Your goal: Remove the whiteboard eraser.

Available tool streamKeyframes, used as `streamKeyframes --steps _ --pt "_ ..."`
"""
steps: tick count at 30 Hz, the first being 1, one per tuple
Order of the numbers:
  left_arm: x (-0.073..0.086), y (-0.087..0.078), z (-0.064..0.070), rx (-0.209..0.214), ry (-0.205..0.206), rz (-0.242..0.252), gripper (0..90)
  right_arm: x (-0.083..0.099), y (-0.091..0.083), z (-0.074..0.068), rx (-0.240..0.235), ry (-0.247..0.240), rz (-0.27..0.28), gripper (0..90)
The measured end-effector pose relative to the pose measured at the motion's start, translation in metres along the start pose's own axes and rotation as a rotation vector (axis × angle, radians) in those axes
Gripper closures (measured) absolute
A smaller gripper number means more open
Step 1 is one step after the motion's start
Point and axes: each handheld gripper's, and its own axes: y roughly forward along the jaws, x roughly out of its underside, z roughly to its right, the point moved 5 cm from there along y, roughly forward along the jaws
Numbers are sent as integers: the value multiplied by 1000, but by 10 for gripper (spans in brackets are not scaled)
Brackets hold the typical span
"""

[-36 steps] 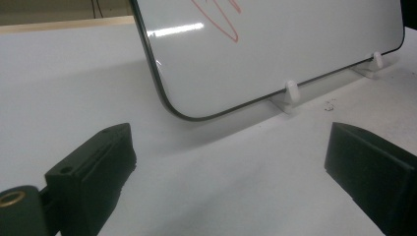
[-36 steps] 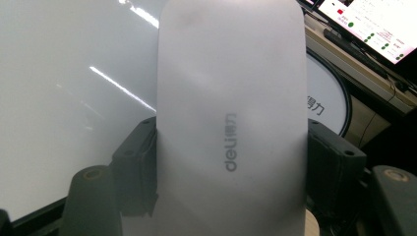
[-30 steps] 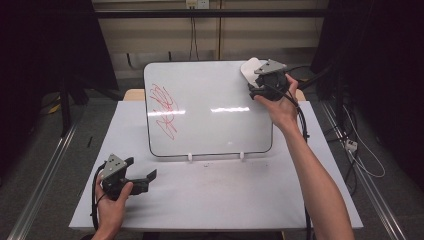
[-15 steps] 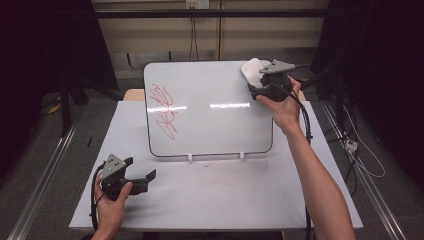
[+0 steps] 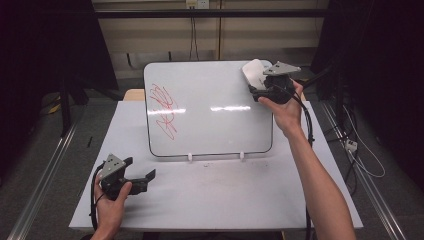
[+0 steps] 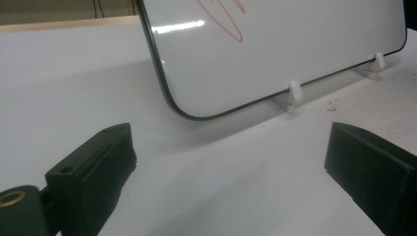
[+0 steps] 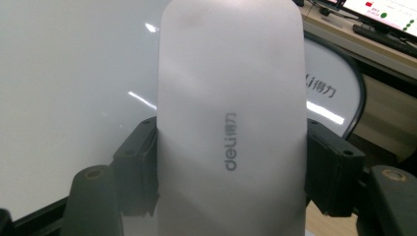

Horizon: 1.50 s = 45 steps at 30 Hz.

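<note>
My white table [image 5: 215,200] stands on a grey floor [image 5: 45,150], with a metal rail [image 5: 42,185] running along each side of it. Beyond the table's far edge a pale wall [image 5: 165,35] carries a socket [image 5: 196,4] and two dark cables [image 5: 192,35] hanging down — black curtains [image 5: 45,45] close in left and right. At the far right edge, loose white cables [image 5: 357,150] trail over the floor.

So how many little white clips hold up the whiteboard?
2. Both sit under the whiteboard's bottom edge on the table: the left clip nearer the middle, the right clip nearer the right corner. Others could be hidden behind the board.
</note>
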Motion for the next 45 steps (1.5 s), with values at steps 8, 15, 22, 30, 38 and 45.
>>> streamKeyframes --steps 8,15,22,30,38,45 --pt "2 -1 0 -3 -5 -7 47 -1 -10 -6 -16 2 34 316" --pt "3 -1 -2 -6 -12 -9 47 5 -11 -17 -44 -3 53 316" --pt "3 -2 -3 -7 -14 -5 47 4 -13 -27 -63 -4 69 316" --pt "3 -3 -2 -11 -11 -7 47 3 -16 -41 -96 -10 87 316" --pt "3 -4 -1 -16 -9 -8 47 1 -19 -52 -121 -23 106 316" --pt "3 -3 0 -15 -6 -11 47 -3 -22 -64 -144 -42 120 316"
